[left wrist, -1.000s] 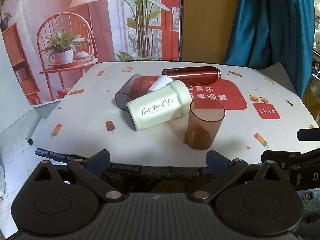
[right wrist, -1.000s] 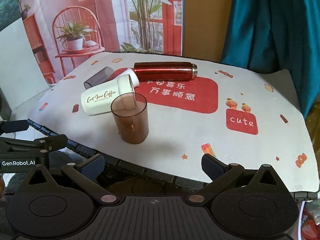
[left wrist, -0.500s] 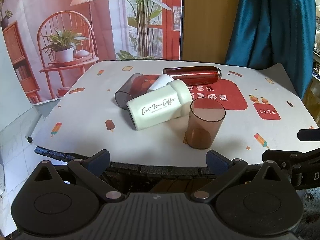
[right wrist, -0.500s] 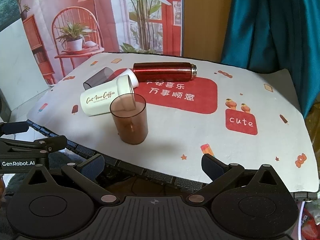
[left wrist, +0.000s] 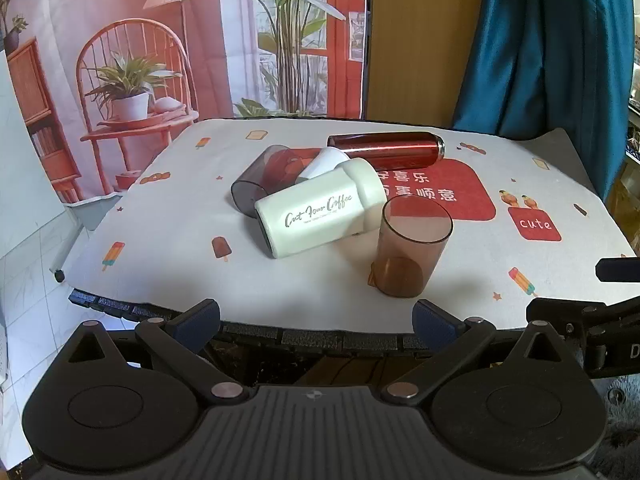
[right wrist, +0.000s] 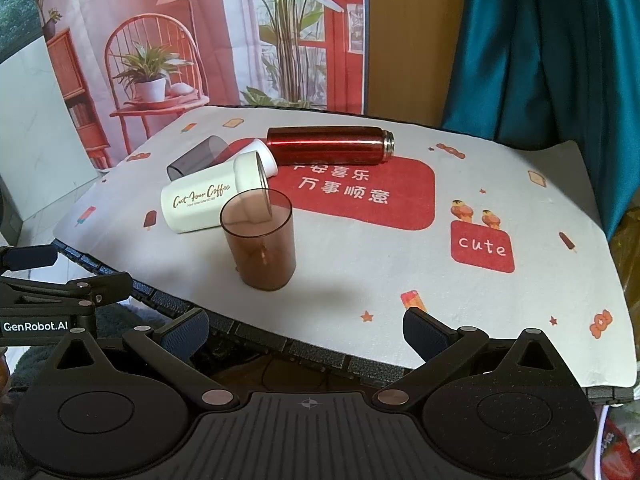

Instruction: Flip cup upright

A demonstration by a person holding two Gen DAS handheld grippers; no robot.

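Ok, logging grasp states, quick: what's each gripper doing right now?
Left gripper: jaws open, holding nothing.
Right gripper: jaws open, holding nothing.

Cup (left wrist: 412,248) set upright near front edge of table (left wrist: 168,240). Mug (left wrist: 320,212) laid on side just behind and left of it. Tumbler (left wrist: 260,178) laid behind mug. Flask (left wrist: 386,150) laid farthest back, on mat (right wrist: 480,208).

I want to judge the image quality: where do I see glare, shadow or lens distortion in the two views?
Left wrist view: a bright glare streak runs along the red bottle; the table edge bows from fisheye distortion. Right wrist view: the brown cup casts a soft shadow to its right on the cloth; everything stays sharp, without motion blur.
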